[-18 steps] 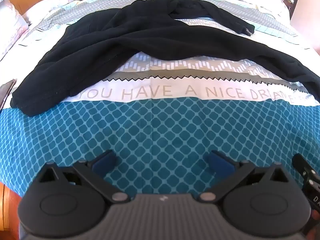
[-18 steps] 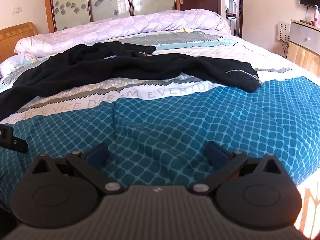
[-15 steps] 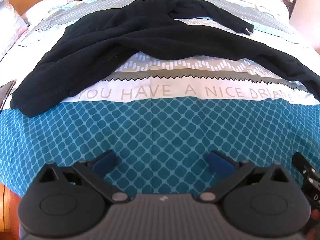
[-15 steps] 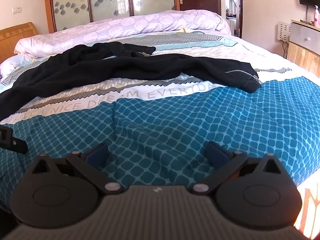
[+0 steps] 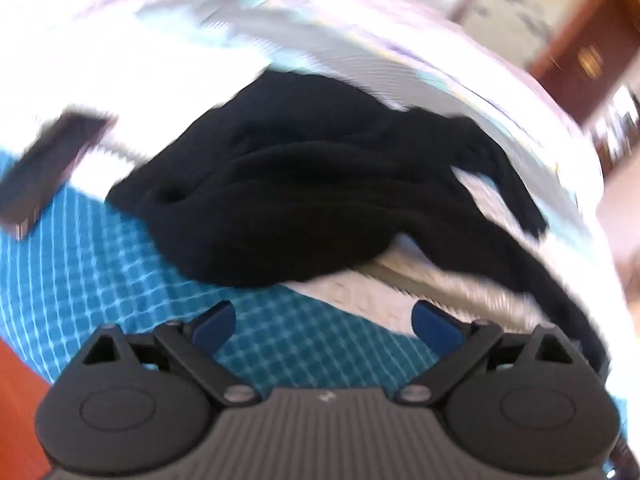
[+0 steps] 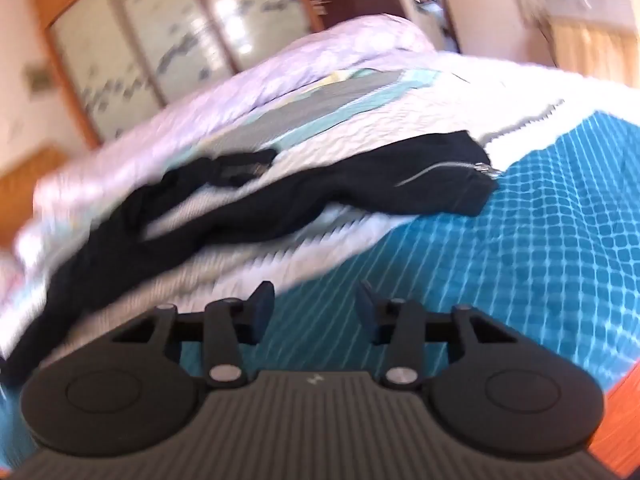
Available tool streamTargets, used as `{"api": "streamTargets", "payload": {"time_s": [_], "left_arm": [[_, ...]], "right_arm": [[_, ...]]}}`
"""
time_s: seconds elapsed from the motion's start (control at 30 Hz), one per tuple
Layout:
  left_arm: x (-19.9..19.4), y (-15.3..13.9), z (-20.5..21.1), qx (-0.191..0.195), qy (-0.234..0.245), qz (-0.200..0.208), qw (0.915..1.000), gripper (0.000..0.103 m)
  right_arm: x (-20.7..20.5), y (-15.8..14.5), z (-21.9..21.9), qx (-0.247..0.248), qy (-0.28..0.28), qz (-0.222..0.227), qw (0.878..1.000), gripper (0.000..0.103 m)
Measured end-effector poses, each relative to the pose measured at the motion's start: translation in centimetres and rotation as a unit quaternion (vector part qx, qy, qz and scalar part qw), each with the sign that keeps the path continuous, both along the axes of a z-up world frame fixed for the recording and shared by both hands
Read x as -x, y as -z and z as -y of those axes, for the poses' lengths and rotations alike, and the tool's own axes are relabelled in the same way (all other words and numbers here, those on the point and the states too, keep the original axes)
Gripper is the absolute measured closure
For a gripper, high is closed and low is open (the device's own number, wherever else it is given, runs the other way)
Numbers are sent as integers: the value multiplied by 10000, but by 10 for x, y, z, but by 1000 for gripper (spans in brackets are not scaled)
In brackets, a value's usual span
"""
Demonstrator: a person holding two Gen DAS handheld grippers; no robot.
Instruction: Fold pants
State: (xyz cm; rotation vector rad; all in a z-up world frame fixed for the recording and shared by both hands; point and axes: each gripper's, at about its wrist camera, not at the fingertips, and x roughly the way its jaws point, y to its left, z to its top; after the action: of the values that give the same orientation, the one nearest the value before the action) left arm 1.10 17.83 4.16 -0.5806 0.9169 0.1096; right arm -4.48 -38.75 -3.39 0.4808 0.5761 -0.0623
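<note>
The black pants point(image 5: 320, 200) lie spread across the patterned bed cover point(image 5: 100, 272), and both views are blurred by motion. In the left wrist view the bunched waist end sits just beyond my left gripper point(image 5: 323, 320), whose jaws stand wide open over the teal cover with nothing between them. In the right wrist view the pants point(image 6: 360, 184) run from the left to a leg end with a silver zip point(image 6: 440, 170) at the right. My right gripper point(image 6: 315, 304) hovers short of that leg, its jaws about half open and empty.
A dark flat phone-like object point(image 5: 44, 168) lies on the cover left of the pants. A rolled lilac duvet point(image 6: 320, 52) lies along the far side of the bed, with a wardrobe point(image 6: 160, 40) behind. Orange wood point(image 6: 624, 400) shows past the bed's near edge.
Both views have swung and blurred. The left gripper has moved in close to the pants' waist end. The right gripper has tilted and neared the zipped leg, and its jaws have narrowed.
</note>
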Motion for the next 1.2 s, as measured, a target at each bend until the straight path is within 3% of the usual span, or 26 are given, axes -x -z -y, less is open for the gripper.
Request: {"api": "streamTargets", "payload": {"time_s": [0.1,0.17,0.33,0.37,0.4,0.43,0.47,0.5,0.57,0.63,0.73,0.83,0.97,1.0,1.03,1.07,1.2], "left_arm": [[-6,16,-31,749,-513,-111,9958,4],[-12,27,-40,972,-692,-170,9927,4],[-30,40,-51,1282,-1043,-168,9861,0],[-35,41,-53,1319,-1125,-188,9847,0],[-38,43,-53,1299,-1166,-195,9845,1],[-42,42,-52,1227,-1209,-228,9848,11],[-46,37,-48,1141,-1222,-280,9855,54],[-53,34,-46,1063,-1132,-474,9867,83],[-52,31,-46,1161,-1057,-546,9861,92],[-44,18,-43,1017,-922,-464,9894,93],[-24,-1,-42,884,-716,-408,9927,93],[1,-11,-45,1019,-512,-407,9926,93],[28,0,-33,725,-302,-719,9943,85],[36,6,-31,627,-235,-834,9943,86],[40,8,-31,598,-198,-902,9939,86],[47,7,-30,615,-189,-892,9939,81],[70,-16,-56,552,-434,-449,9965,69]], "right_arm": [[-22,3,39,-865,424,-111,9953,54],[-35,13,62,-1490,681,-232,9862,53],[-55,32,93,-2303,1282,-383,9639,53],[-61,35,96,-2481,1322,-353,9590,56],[-63,32,100,-2578,1349,-326,9562,70],[-68,29,101,-2584,1391,-372,9552,95],[-73,25,102,-2583,1400,-491,9546,97],[-71,17,107,-2569,1424,-407,9550,97],[-61,-12,115,-2157,1432,-7,9659,97],[-50,-38,130,-1764,1510,318,9721,97],[-18,-74,156,-1385,1859,582,9710,97],[14,-85,178,-1202,2063,613,9691,97],[29,-51,183,-1141,2181,-75,9692,92],[37,-35,180,-1150,2268,-259,9668,85],[47,-24,179,-1174,2452,-414,9614,70],[59,-15,178,-1221,2672,-471,9547,61],[102,-23,188,-1137,3502,-456,9286,58]]}}
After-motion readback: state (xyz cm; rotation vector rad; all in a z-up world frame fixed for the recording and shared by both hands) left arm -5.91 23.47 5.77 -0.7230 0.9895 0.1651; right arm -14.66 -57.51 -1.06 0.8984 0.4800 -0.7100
